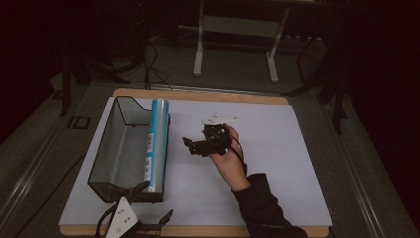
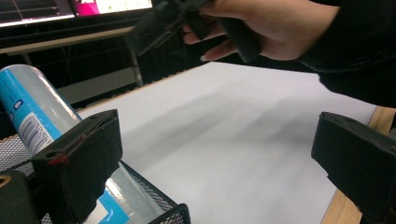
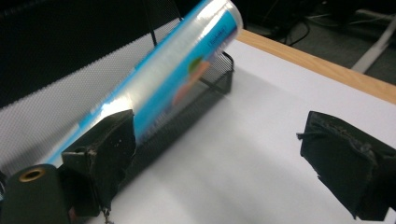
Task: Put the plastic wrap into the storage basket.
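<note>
My right tongs point(image 1: 194, 145) hang open and empty just beside the blue roll point(image 1: 157, 144) lying along the mesh basket's point(image 1: 111, 144) rim. My left tongs point(image 1: 148, 220), also spread empty, sit at the tabletop's point(image 1: 277, 163) near edge, below that basket.

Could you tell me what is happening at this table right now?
A person works over a white-covered table with two handheld grippers. A blue-labelled roll lies along the right-hand rim of a black mesh tray. The right gripper, held in the person's hand, hovers open beside the roll without touching it. The left gripper sits open at the table's near edge, by the tray's end. Neither holds anything.
</note>
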The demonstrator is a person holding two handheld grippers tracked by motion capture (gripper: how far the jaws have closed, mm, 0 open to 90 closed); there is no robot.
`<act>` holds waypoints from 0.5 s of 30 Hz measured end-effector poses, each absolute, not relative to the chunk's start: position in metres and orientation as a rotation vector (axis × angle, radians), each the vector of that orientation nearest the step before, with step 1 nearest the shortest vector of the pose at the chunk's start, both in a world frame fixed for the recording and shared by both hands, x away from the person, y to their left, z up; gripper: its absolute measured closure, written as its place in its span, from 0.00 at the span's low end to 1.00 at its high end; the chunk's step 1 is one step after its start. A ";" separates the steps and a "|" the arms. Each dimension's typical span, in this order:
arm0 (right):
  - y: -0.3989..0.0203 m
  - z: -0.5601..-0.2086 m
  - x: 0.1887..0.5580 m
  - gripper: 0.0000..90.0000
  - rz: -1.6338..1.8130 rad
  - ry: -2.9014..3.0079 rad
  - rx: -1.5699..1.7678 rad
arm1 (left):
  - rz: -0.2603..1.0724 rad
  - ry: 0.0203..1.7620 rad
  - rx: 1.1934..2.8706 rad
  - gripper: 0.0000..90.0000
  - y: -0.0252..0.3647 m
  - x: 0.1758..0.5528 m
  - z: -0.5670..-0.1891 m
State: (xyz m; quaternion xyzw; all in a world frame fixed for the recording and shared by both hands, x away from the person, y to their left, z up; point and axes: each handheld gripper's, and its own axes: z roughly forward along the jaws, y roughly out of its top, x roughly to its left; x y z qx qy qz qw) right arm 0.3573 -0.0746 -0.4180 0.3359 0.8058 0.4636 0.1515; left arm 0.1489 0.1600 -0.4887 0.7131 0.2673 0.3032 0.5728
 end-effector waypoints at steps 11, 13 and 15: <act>-0.114 -0.428 0.329 0.11 1.364 2.269 0.907 | 0.710 0.624 1.676 0.03 0.158 0.149 -0.489; -0.123 -0.430 0.323 0.11 1.348 2.259 0.905 | 0.708 0.623 1.674 0.03 0.158 0.149 -0.489; -0.132 -0.433 0.319 0.11 1.361 2.253 0.904 | 0.707 0.622 1.674 0.03 0.157 0.149 -0.489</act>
